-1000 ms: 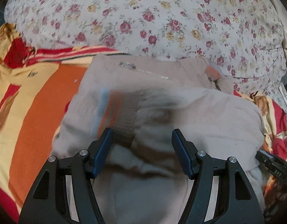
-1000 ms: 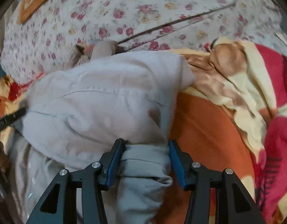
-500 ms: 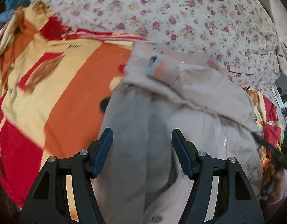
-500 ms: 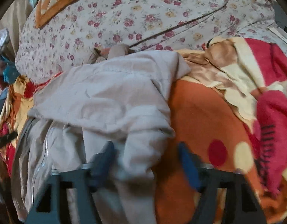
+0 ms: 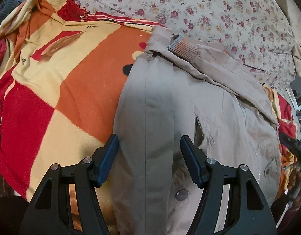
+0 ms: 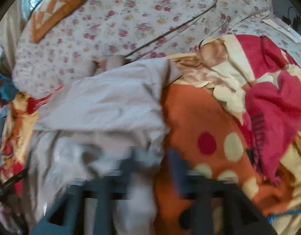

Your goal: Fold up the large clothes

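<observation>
Evidently, the fold is partway done: the beige jacket [image 5: 219,105] is seen lying on the bed, over an orange, red and cream blanket [image 5: 52,90], with a floral quilt [image 5: 209,13] behind it. At the left, the left hand-held gripper [image 5: 149,152] is held with its fingers apart, straddling a folded sleeve or side panel without clamping it; a ribbed cuff [image 5: 181,46] is laid across the top of the garment. At the right, the right hand-held gripper [image 6: 150,166] is blurred over the jacket's near edge, and whether fabric is pinched cannot be told. Next, it is judged, an edge must be gripped at both sides and carried over evenly, so the bulky layers are not dragged askew.
</observation>
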